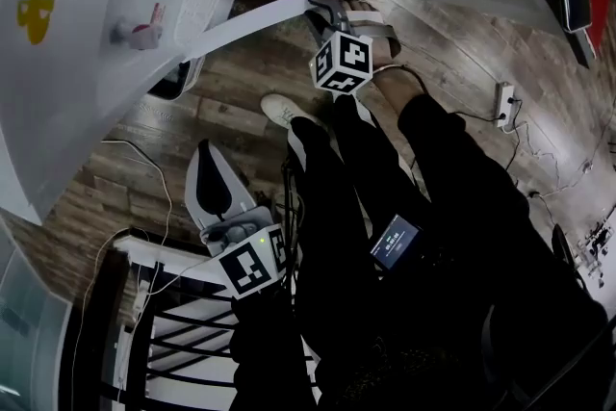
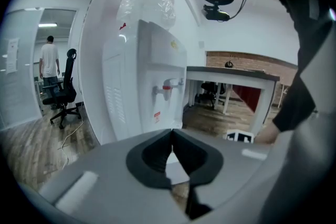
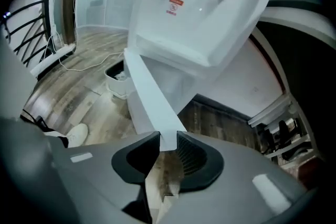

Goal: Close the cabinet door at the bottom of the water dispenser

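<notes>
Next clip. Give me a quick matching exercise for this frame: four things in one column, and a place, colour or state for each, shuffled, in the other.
Things:
1. cabinet door
2. left gripper
3. shoe
4. office chair

States:
A. jaws together, nothing between them
B. white, on the wood floor
C. black, beside a standing person
D. swung open, its edge clamped in the right gripper

Pairs: 1-D, 2-A, 3-B, 4-C
</notes>
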Action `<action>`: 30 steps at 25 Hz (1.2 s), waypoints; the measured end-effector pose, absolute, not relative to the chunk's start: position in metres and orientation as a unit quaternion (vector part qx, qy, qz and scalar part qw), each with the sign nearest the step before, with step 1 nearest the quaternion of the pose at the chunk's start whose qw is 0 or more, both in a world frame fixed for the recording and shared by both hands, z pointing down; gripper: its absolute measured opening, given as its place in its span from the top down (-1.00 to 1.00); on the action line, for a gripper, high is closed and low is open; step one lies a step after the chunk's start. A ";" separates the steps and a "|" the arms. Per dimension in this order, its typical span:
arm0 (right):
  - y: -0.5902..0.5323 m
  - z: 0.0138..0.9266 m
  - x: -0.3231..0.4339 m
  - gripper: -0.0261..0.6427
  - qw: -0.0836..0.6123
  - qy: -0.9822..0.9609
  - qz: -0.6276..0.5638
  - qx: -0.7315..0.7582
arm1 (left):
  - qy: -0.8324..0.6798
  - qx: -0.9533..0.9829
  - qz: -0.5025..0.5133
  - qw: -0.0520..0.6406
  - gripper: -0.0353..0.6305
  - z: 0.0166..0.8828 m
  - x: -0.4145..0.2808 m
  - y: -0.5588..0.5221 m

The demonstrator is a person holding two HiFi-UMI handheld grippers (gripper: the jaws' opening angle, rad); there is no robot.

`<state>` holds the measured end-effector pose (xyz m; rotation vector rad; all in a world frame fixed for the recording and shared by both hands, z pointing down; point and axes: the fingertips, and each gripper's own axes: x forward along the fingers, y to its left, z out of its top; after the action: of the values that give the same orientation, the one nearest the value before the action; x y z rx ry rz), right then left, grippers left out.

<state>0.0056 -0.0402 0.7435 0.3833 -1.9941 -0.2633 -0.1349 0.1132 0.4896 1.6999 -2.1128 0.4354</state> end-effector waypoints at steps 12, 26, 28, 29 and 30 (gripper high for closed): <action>-0.177 0.736 -0.085 0.66 0.511 -0.830 -0.175 0.139 | -0.775 0.570 0.172 0.209 0.87 0.508 -0.153 0.100; -0.209 0.686 -0.054 0.86 0.457 -0.834 -0.129 0.281 | -0.779 0.573 0.163 0.195 0.88 0.491 -0.146 0.066; -0.202 0.670 -0.032 0.92 0.443 -0.834 -0.117 0.307 | -0.781 0.576 0.162 0.178 0.87 0.480 -0.146 0.058; -0.196 0.662 -0.021 0.92 0.439 -0.835 -0.114 0.310 | -0.781 0.579 0.158 0.173 0.88 0.473 -0.146 0.054; -0.188 0.654 -0.011 0.92 0.436 -0.837 -0.114 0.310 | -0.780 0.582 0.153 0.170 0.88 0.466 -0.145 0.052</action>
<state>-0.0108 -0.1880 0.6541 0.7708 -2.0828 -0.2824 -0.1450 0.0515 0.4662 1.6526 -2.2166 0.4356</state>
